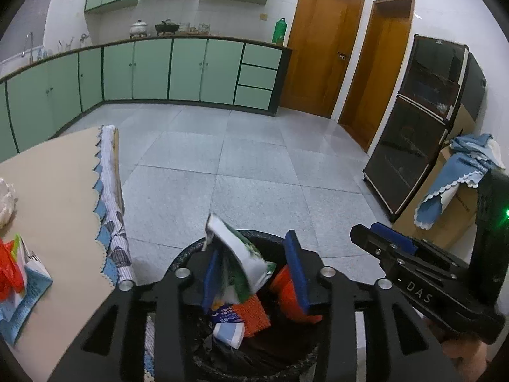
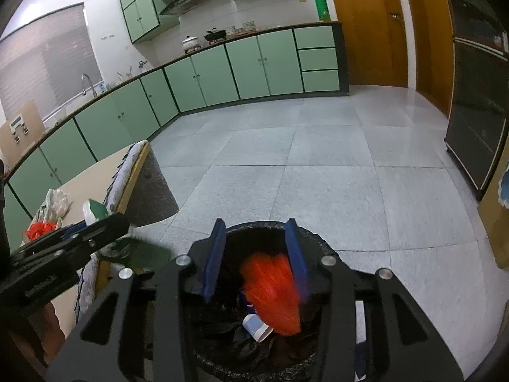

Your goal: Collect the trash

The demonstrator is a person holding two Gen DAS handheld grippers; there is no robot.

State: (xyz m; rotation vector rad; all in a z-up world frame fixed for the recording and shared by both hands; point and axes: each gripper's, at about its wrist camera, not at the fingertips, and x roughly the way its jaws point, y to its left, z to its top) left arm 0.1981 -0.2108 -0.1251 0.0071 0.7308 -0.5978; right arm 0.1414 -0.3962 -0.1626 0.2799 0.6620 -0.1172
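1. While both of my grippers hang over the bin, I see the left gripper with its blue pads standing apart and a green-and-white wrapper between them; it lies against the left pad, clear of the right one, so nothing is clamped
2. My right gripper also has its jaws apart, and a streak of orange plastic (badly blurred) sits between the pads, close to the right one; whether it touches I cannot tell
3. From the left wrist view the right gripper shows to the side, just beside the bin's rim
4. Inside the black-lined bin lie an orange packet, a blue-and-white wrapper and a crumpled blue printed piece
5. More trash waits on the beige table just left of the bin: a red plastic bag, a blue printed carton and something white and crumpled at the far edge
6. A patterned cloth hangs over the table's edge, nearest the bin
7. Behind, green cabinets run along the wall and 2 wooden doors stand at the right
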